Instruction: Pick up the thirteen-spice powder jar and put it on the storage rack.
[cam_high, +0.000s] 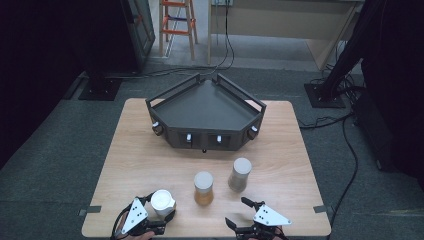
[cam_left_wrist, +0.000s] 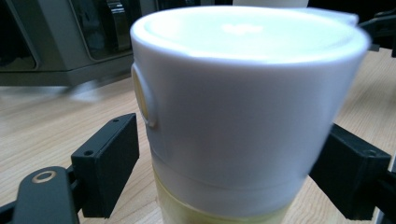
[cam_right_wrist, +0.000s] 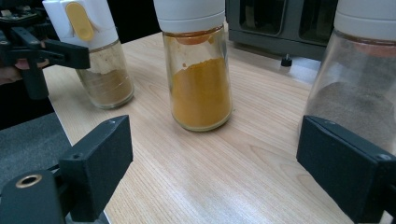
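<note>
Left tongs (cam_high: 161, 218) sit around the white-capped jar (cam_high: 162, 202) at the bench's (cam_high: 140, 165) near-left edge, jaws wide on either side of the cap, not quite closed on it as far as I can tell. The jar stands upright, straight ahead between the jaws. Right tongs (cam_high: 239, 214) hang open and empty, facing the orange jar (cam_high: 203, 188), with the grey jar (cam_high: 240, 174) just to its right.

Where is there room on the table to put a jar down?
The bare wood left of the dark tray and between the tray and the jars is free. The near edge is crowded: three spice jars stand close, with the left tool around one and the right tool beside.
</note>
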